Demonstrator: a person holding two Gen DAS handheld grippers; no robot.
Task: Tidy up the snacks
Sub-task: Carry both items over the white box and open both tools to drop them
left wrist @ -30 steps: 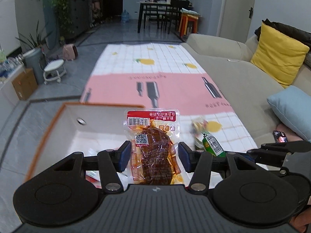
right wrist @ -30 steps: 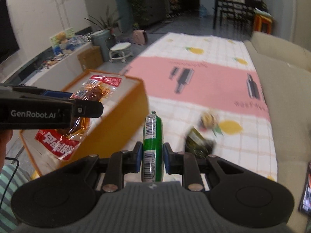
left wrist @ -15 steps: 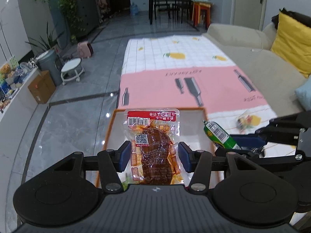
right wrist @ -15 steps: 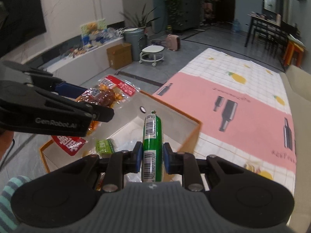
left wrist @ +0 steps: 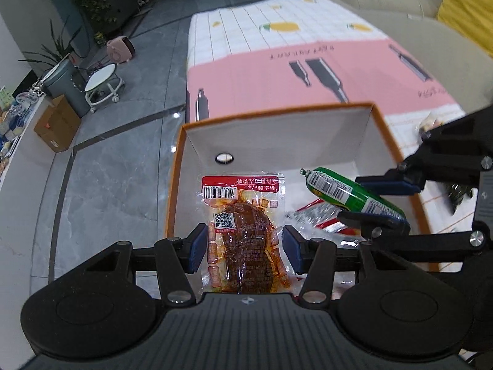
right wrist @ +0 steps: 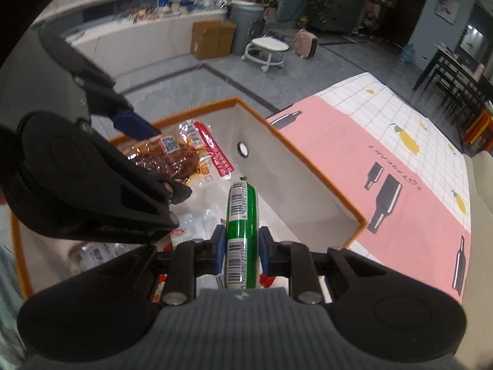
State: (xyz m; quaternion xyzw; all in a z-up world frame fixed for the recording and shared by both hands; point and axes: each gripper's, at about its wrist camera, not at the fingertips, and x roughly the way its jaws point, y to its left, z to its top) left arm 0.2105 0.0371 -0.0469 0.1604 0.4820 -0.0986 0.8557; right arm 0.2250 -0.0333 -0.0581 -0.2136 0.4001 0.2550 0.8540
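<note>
Wide living room, grey marble-look floor (left wrist: 107, 185) running back to dark dining chairs; beige sofa (left wrist: 400, 6) along the right with a yellow cushion (left wrist: 465, 9); low white ledge on the left, crowded with small clutter; cardboard box (right wrist: 212, 38), grey planter and a white wheeled stool (right wrist: 268, 47) beside it. Down front, a pink-and-white checked cloth (left wrist: 277, 61) printed with lemons and dark bottles; sitting at its near edge, an orange-rimmed box (left wrist: 308, 109) with white walls (round grommet hole in the far wall), loose wrapped snacks on its floor. Over the box, both tools pointing steeply down: left gripper (left wrist: 243, 245) pinching a clear pouch of brown braised meat (left wrist: 243, 231) by its sides, red label end away from the camera; right gripper (right wrist: 238, 248) clamped tight around a green sausage stick (right wrist: 240, 231), barcode up, tip aimed into the box, just beside the pouch.
</note>
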